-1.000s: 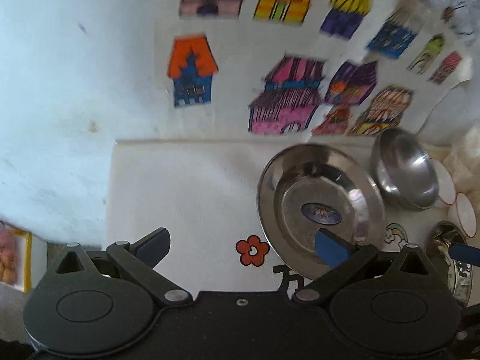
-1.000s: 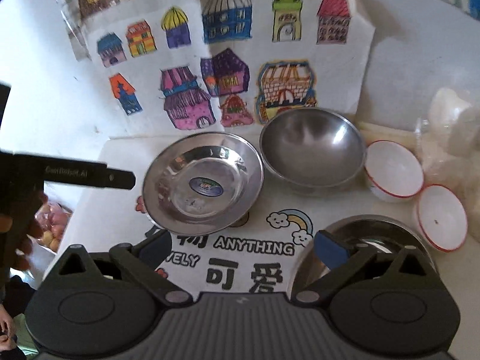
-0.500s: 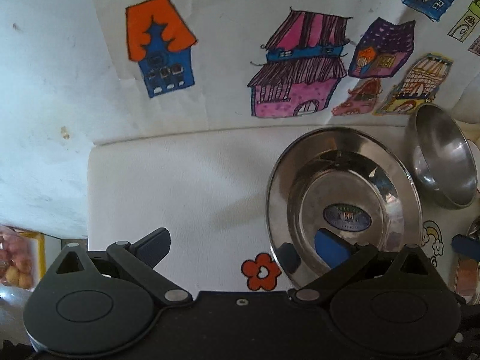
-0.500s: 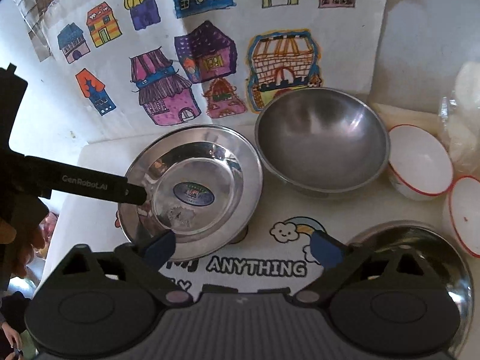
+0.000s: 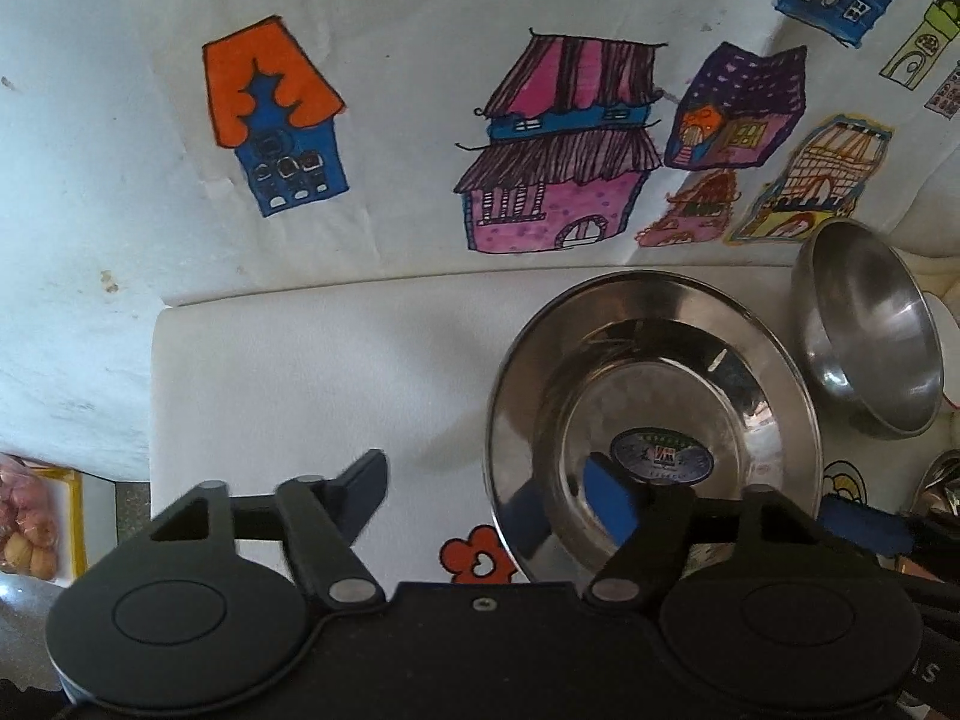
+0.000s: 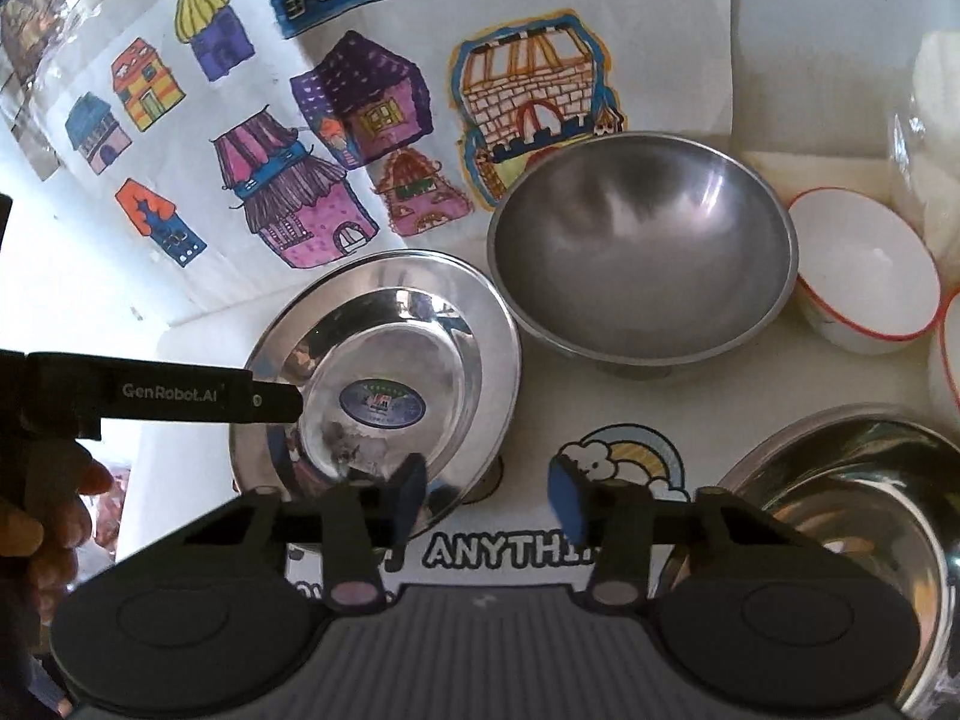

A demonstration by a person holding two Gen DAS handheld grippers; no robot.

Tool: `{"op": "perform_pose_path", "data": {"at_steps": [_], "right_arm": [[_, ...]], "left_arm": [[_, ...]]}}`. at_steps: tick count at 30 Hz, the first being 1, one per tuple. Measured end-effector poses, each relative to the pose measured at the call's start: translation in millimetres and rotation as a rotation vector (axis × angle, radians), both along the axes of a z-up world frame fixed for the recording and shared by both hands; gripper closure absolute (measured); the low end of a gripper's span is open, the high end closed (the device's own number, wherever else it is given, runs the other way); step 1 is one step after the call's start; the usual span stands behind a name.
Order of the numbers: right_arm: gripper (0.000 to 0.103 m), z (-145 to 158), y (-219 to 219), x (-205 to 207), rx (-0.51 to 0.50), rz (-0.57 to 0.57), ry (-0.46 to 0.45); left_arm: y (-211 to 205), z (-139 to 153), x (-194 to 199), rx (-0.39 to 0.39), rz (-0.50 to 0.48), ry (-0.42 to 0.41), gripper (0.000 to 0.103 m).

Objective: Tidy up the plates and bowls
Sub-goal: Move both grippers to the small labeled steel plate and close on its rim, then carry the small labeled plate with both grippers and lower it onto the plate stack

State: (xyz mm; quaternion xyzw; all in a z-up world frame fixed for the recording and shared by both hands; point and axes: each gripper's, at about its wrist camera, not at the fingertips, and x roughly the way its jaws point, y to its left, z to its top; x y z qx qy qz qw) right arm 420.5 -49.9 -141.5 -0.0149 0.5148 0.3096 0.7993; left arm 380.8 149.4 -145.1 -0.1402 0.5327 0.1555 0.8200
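A shallow steel plate [image 5: 654, 372] [image 6: 384, 354] with a blue sticker in its middle lies on the white printed mat [image 5: 300, 372]. My left gripper [image 5: 486, 495] straddles the plate's left rim, one finger inside the dish and one outside. Its jaws are closing and the pads stand clear of the rim. In the right wrist view its finger [image 6: 270, 401] reaches in over that rim. My right gripper [image 6: 489, 495] straddles the near right rim, its jaws closing with a gap still showing.
A deep steel bowl [image 6: 642, 252] [image 5: 870, 324] stands right of the plate by the wall. Two white red-rimmed bowls [image 6: 864, 282] sit further right, another steel bowl [image 6: 840, 492] at near right. A plastic bag [image 6: 930, 120] and a fruit tray [image 5: 30, 522] flank the mat.
Both grippers have come down and closer to the steel plate. Their jaws, wide apart before, have narrowed around opposite rims. The plate has not moved.
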Motion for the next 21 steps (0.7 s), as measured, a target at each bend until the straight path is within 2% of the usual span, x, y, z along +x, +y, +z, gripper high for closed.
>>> {"op": "perform_pose_path", "data": {"at_steps": [2,4,8,21], "right_arm": [[0.068,-0.5,0.5,1.9,0.006,-0.001,0.008],[0.075,-0.4,3.2,3.7,0.013,0.008,0.016],[0.079,1.1,7.0,8.1,0.01,0.018,0.022],[0.079,4.8,2.1,-5.5,-0.011,0.07,0.011]], "left_arm": [[-0.6,0.4,0.0,-0.005,0.001,-0.01,0.043],[-0.2,-0.4,0.4,-0.019,0.001,-0.014,0.057],[-0.6,-2.2,1.4,-0.042,-0.003,-0.021,0.076],[-1.4,-0.1,-20.6,-0.067,-0.038,-0.043,0.077]]}}
